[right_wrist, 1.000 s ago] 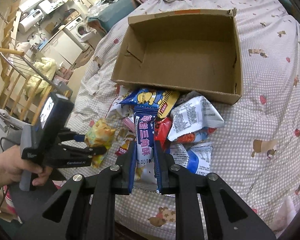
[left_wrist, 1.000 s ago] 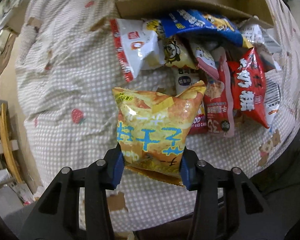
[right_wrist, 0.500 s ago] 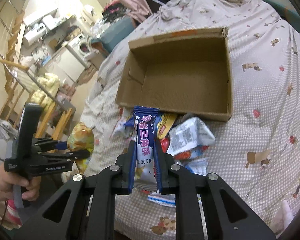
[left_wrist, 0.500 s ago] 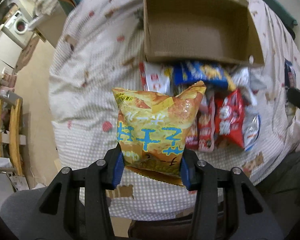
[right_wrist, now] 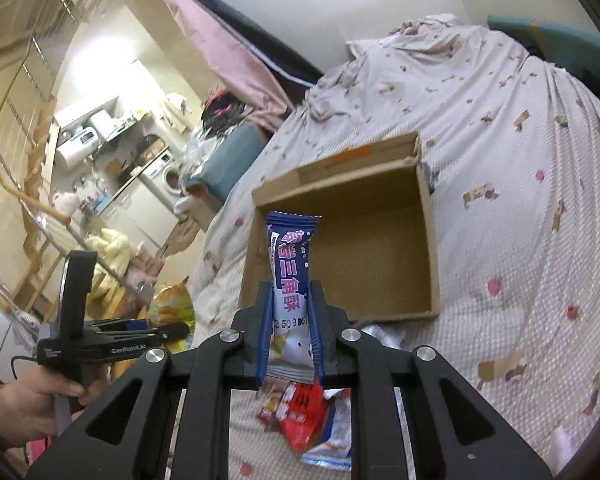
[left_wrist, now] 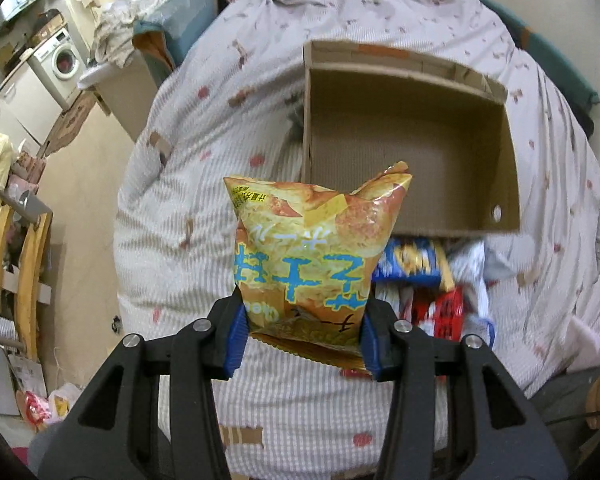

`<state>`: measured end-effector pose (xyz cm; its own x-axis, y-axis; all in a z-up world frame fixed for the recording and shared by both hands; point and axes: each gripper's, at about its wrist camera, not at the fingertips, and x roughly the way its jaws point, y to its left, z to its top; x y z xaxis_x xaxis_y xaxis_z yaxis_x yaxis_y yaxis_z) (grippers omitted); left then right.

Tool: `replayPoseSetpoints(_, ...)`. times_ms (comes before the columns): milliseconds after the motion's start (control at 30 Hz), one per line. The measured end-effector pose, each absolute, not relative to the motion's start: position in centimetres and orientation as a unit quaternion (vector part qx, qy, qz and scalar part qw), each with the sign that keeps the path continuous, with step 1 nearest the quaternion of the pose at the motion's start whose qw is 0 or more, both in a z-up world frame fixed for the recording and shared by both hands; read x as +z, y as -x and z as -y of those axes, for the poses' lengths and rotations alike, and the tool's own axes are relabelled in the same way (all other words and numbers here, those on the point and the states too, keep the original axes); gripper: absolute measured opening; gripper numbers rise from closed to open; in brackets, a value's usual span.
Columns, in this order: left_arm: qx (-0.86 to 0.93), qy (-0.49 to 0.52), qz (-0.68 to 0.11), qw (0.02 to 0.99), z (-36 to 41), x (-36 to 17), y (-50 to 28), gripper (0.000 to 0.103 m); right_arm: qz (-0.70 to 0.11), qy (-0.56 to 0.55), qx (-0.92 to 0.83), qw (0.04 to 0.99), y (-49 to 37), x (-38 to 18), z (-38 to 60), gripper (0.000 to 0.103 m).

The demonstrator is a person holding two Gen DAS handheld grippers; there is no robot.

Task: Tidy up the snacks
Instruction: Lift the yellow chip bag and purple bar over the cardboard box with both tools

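Yellow chip bag (left_wrist: 304, 256): big blue characters across the front, seen upside down, not readable; a small yellow patch of fine print at one top corner, too small to read.
Purple-and-white snack bar wrapper (right_wrist: 290, 280): pink Chinese characters, "三角" among them; lower down the digits "50".
Left gripper (right_wrist: 168, 330), side of its body: white lettering, roughly "GenRobot.AI".
Red packet (right_wrist: 306, 412) in the pile: white characters, blurred.
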<state>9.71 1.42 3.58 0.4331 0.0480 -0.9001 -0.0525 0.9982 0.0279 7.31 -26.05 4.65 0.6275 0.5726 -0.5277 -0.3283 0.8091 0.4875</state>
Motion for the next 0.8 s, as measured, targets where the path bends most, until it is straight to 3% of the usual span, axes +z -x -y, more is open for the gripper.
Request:
replayPoseSetpoints(333,0.014,-0.007,-0.499,0.867,0.9,4.2,-14.8,0.042,-0.351,-0.180,0.212,0.894,-12.7,4.0,27.1,0.018)
replayPoseSetpoints(800,0.008,-0.035,-0.494,0.869,4.0,0.4,-20.4,0.042,-0.409,-0.150,0.168,0.884,-19.1,-0.6,25.5,0.018)
